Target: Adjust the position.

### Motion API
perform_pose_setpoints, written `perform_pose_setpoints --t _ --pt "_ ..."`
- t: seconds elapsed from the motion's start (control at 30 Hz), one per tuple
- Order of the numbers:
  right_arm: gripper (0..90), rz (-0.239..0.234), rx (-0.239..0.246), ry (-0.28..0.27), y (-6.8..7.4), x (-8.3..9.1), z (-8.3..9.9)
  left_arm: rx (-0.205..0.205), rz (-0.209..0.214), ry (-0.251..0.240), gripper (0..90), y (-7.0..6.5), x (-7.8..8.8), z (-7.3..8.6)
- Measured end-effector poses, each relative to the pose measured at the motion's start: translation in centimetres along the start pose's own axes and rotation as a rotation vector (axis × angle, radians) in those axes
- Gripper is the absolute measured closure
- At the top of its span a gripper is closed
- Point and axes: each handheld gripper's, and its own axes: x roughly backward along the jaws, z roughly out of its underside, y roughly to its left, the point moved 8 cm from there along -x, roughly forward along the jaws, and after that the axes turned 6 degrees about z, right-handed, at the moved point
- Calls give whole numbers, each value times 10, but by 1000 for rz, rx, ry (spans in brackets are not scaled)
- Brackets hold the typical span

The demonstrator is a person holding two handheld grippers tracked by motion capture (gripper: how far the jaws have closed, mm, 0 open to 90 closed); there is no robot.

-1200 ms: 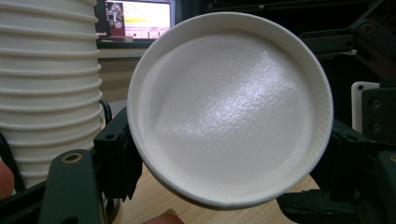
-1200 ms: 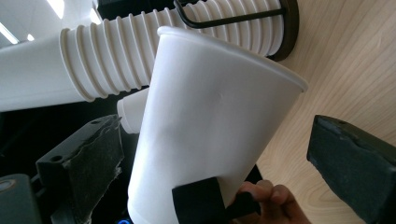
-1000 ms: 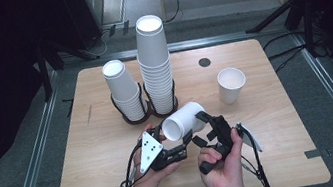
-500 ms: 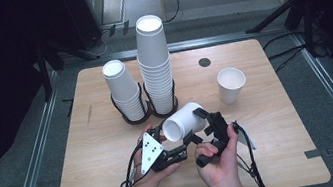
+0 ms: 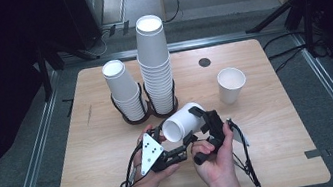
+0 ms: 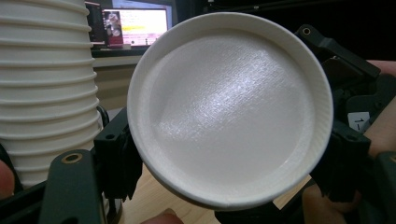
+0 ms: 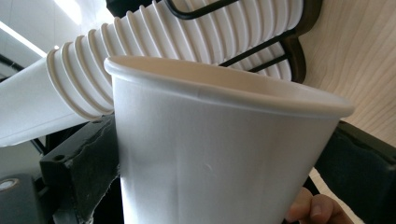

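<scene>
Item: white paper cup (image 5: 184, 120), lying sideways. Your left gripper (image 5: 176, 153) remains clamped near its base; right gripper (image 5: 205, 123), lately narrowing, brackets its wall—handover pending.

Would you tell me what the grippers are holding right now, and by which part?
Both hold one paper cup lying on its side: the right gripper on its side wall, the left gripper apparently near its base end.

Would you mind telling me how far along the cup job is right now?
Done: one cup stands upright alone on the table. In hand: a second cup lies sideways, gripped by the left gripper, the right gripper flanking it. Left: probably setting it down, then the tall stack and short stack.
</scene>
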Motion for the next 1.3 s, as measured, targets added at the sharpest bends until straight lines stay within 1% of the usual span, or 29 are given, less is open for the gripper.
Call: perform_pose_setpoints --t 0.07,0.17,0.27,0.37,0.4,0.47,0.6,0.63,0.73,0.8,0.9,0.93,0.97,1.03,1.1,1.13,1.23,1.3 --pt "54 -10 3 11 0 -1 1 -1 2 0 231 0 0 0" --pt "55 -13 3 25 0 -3 2 -5 4 0 231 -1 0 0" --pt "60 -18 15 26 1 -4 1 -8 7 -2 231 -1 0 0" --pt "89 -27 24 32 2 -5 2 -11 10 -1 229 0 0 1" --pt "95 -30 27 29 2 -5 2 -3 16 -2 227 0 0 1" --pt "108 -27 32 21 2 -5 2 1 21 0 219 1 0 1" --pt "127 -28 29 17 2 -5 3 18 32 5 203 3 1 0" --pt "130 -33 29 8 3 -4 3 20 33 4 201 3 1 0" --pt "134 -44 33 -5 4 -3 3 16 31 9 198 3 2 -2" --pt "136 -42 34 -10 5 -3 2 15 18 16 164 5 2 -2" --pt "136 -37 42 -18 4 -3 1 24 15 19 134 6 3 -3" --pt "136 -42 39 -19 4 -3 1 27 15 20 134 7 3 -3" --pt "136 -43 49 -28 4 -3 0 27 14 22 131 7 3 -3" --pt "136 -50 52 -34 6 -3 -1 34 15 19 131 7 3 -4" --pt "135 -49 60 -47 7 -1 -3 37 14 19 129 7 4 -4" --pt "135 -48 60 -45 7 -1 -4 41 14 18 129 7 4 -5" --pt "135 -60 62 -58 11 2 -8 55 11 17 123 7 4 -6" --pt "135 -65 71 -70 13 3 -10 58 8 17 122 7 4 -7"
